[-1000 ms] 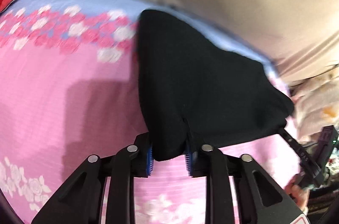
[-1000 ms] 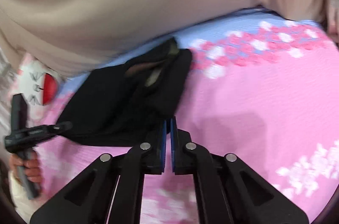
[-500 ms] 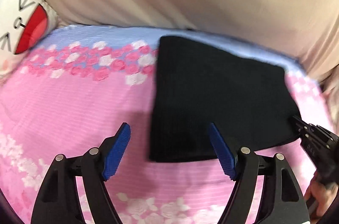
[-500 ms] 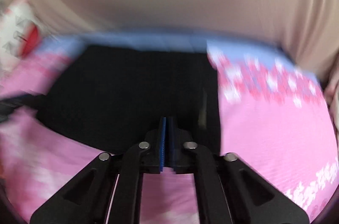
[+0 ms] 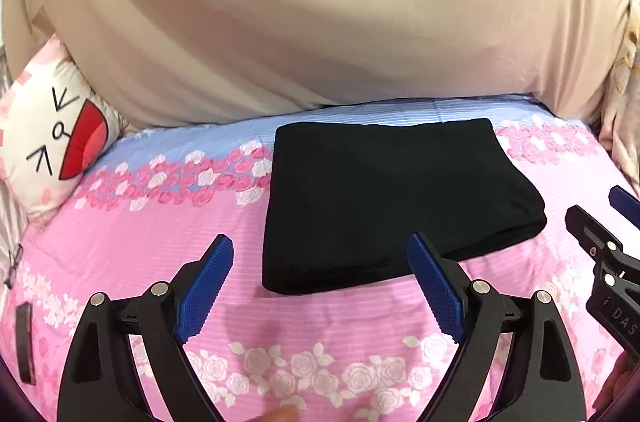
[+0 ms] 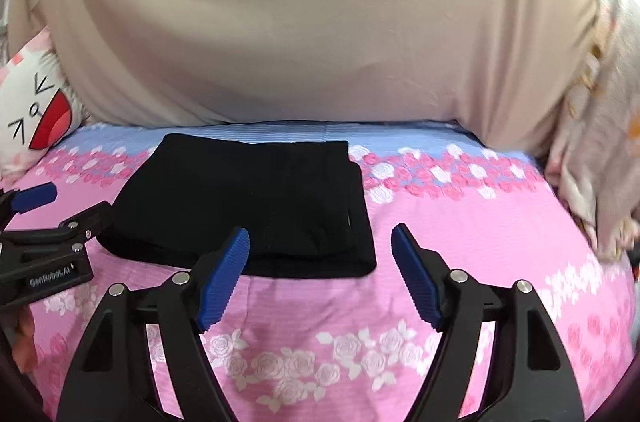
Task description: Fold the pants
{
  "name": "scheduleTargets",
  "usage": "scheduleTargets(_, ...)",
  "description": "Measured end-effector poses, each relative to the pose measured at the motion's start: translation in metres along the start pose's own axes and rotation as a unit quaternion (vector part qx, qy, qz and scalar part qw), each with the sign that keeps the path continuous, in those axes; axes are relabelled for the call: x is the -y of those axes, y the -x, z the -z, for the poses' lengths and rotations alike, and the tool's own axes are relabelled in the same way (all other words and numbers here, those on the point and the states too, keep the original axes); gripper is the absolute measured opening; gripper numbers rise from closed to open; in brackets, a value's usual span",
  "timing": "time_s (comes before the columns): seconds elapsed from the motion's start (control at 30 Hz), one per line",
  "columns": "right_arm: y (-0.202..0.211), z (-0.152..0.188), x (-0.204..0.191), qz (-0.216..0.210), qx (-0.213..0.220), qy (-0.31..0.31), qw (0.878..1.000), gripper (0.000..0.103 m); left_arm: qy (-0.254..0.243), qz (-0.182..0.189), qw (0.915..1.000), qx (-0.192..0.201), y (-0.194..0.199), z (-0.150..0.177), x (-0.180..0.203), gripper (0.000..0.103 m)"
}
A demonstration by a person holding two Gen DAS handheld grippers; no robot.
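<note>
Both claws have let go of the pants [image 5: 384, 202] and drawn back since a second ago, their jaws just having opened. Left claw [image 5: 320, 286] stands wide with nothing between its pads; right claw [image 6: 320, 274] likewise stands wide and empty. Pants lie folded into a black rectangle on the bed [image 5: 140, 242], toward its far edge, beyond both claws, near a pillow [image 5: 52, 142] at far left
</note>
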State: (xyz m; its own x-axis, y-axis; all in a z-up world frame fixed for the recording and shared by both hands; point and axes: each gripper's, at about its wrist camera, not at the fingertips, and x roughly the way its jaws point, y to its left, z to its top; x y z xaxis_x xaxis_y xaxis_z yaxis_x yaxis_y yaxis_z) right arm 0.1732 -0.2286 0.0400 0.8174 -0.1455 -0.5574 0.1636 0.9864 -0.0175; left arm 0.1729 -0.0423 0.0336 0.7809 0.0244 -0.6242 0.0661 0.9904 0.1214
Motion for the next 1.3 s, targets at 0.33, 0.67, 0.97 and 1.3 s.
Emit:
scheduleTargets(0.33,0.005,0.002,0.001,-0.009,0.001,-0.027,1.000,0.082,-0.019,0.001,0.9998,0.010,0.011,0.003,0.012,0.086)
scheduleTargets(0.67,0.004,0.003,-0.006,-0.016,-0.002,-0.036,0.999,0.083,-0.018,-0.003,0.9998,0.006,0.012,0.009,0.008,0.086)
scheduleTargets(0.97,0.007,0.001,-0.006,-0.017,0.001,-0.043,0.999,0.083,-0.020,-0.002,0.9998,0.009,0.016,0.009,0.007,0.086)
scheduleTargets(1.3,0.008,0.000,-0.008,-0.018,0.000,-0.041,0.999,0.083,-0.014,-0.002,0.9999,0.005,0.016,0.011,0.003,0.086)
